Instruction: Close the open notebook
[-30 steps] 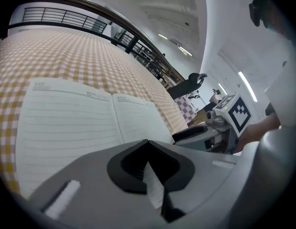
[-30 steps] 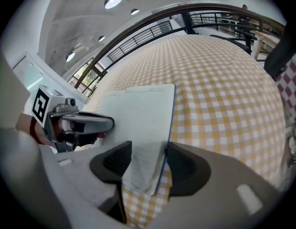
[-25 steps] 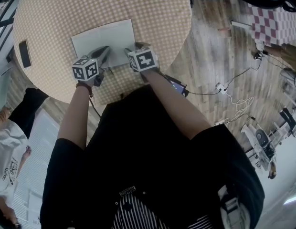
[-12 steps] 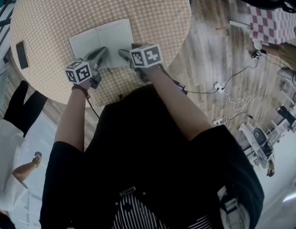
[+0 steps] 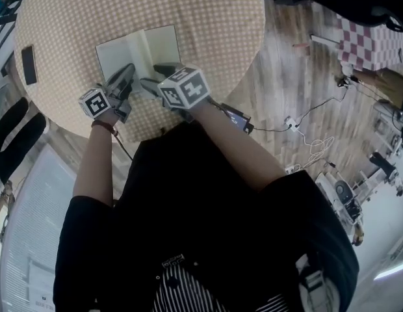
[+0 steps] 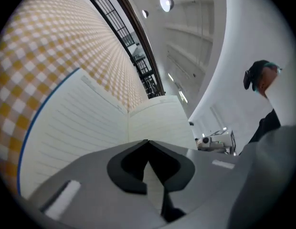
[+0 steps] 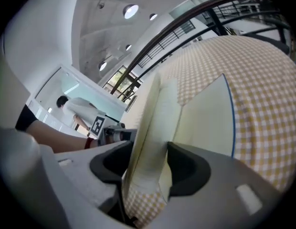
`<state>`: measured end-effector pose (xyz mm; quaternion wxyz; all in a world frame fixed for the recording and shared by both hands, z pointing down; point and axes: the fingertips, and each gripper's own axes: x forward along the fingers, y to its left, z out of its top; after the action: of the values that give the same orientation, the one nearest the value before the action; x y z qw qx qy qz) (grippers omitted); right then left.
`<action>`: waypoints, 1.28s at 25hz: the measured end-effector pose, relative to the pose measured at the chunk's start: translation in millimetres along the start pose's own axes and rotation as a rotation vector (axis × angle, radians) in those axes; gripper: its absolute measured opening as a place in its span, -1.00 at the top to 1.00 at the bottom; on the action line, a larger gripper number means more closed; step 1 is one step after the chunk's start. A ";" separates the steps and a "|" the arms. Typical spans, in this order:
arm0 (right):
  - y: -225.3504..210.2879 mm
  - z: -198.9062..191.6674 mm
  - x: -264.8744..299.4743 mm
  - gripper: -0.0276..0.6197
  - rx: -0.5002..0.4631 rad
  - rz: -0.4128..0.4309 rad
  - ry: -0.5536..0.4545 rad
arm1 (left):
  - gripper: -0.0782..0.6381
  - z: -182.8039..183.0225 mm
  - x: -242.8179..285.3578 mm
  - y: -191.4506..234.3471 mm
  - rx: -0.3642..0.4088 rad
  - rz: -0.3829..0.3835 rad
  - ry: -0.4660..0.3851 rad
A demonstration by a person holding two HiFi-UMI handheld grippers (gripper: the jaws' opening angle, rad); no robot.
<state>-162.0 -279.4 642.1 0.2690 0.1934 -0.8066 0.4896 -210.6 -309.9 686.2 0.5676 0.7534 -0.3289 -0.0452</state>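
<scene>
The notebook (image 5: 123,52) lies on the round checkered table (image 5: 208,18), its lined left page flat. Its right half stands lifted on edge. My right gripper (image 5: 156,77) is shut on that lifted stack of pages (image 7: 150,123) at its near edge; the blue-edged page (image 7: 207,118) beneath still lies on the cloth. My left gripper (image 5: 127,73) is shut with nothing between its jaws and rests at the near edge of the left page (image 6: 86,123), close to the spine. In the left gripper view the jaw tips (image 6: 148,142) meet over the lined paper.
A black phone (image 5: 28,65) lies near the table's left edge. A dark device (image 5: 237,117) sits by the near right rim. Cables and a power strip (image 5: 296,119) trail over the wooden floor to the right. A person in white (image 7: 83,109) stands beyond the table.
My right gripper has swung left and up with the notebook's right half, which now stands on edge instead of lying flat. The left gripper has shifted slightly left.
</scene>
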 end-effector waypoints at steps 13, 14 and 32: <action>121.6 -7.7 42.0 0.22 -0.285 0.210 0.086 | 0.77 39.8 -86.1 21.8 -0.262 -0.104 -0.326; 130.6 -12.4 44.6 0.22 -0.302 0.235 0.101 | 0.77 39.6 -90.4 23.8 -0.269 -0.108 -0.332; 179.7 -131.5 55.7 0.26 -0.399 0.490 0.418 | 0.77 37.5 -121.2 53.1 -0.365 -0.093 -0.439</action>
<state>-276.7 -84.5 603.1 0.3350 -0.1654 -0.8362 0.4014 -345.3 -281.9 683.0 0.6062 0.6252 -0.3957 -0.2917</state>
